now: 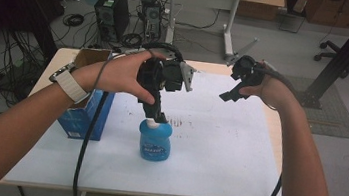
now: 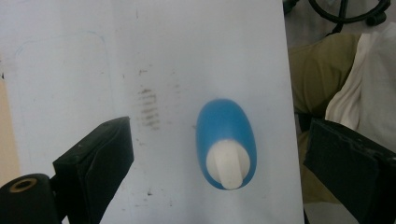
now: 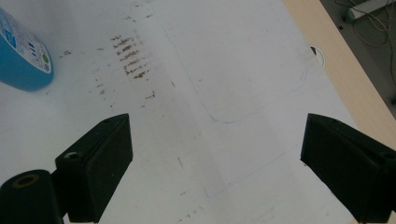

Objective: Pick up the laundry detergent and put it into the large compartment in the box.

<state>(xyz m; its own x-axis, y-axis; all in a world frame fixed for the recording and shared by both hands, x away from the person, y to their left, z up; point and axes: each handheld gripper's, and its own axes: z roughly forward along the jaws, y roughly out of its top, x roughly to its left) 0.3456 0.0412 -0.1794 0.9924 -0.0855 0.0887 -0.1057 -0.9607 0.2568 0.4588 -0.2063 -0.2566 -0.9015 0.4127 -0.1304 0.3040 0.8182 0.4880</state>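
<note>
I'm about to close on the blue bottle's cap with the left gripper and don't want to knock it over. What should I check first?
1. Left gripper open wide enough: ok, both jaws stand well apart.
2. White cap between the jaws: ok, though it sits nearer the right-hand jaw in the left gripper view.
3. Blue bottle upright on the table: ok.
4. Jaws low enough to grip the cap: cannot tell; the high view shows them right at it.
5. Right gripper out of the way: ok, open and off to the side.
6. Blue box apart from the bottle: ok.
</note>
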